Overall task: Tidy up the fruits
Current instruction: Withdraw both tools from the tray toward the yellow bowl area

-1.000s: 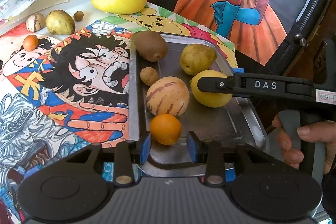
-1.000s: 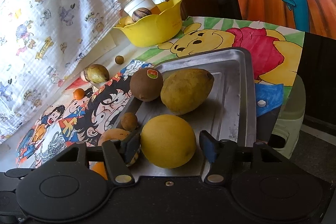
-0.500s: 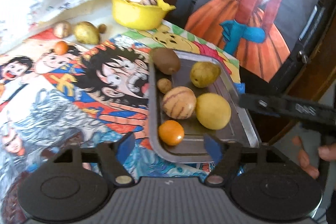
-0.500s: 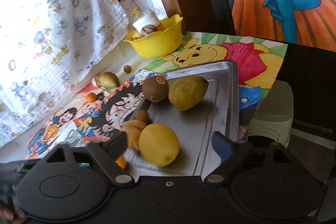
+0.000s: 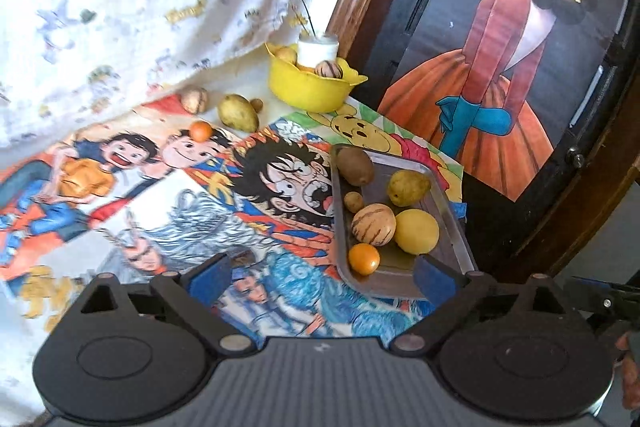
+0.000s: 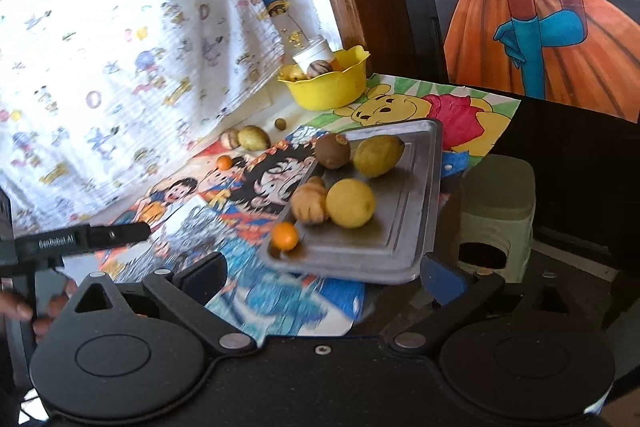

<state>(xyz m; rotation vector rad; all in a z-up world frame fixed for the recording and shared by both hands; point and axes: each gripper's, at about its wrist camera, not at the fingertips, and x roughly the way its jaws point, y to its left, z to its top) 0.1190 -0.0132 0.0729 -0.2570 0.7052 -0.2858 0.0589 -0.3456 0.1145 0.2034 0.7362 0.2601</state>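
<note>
On the metal tray (image 5: 448,203), six fruits.

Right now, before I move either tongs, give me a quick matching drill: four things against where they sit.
Things:
1. small orange
2. brown kiwi
3. striped melon
4. loose green pear

Places:
A. in the yellow bowl
B. near end of the metal tray
C. on the table beside the bowl
D. far corner of the tray

Pairs: 1-B, 2-D, 3-A, 4-C
</note>
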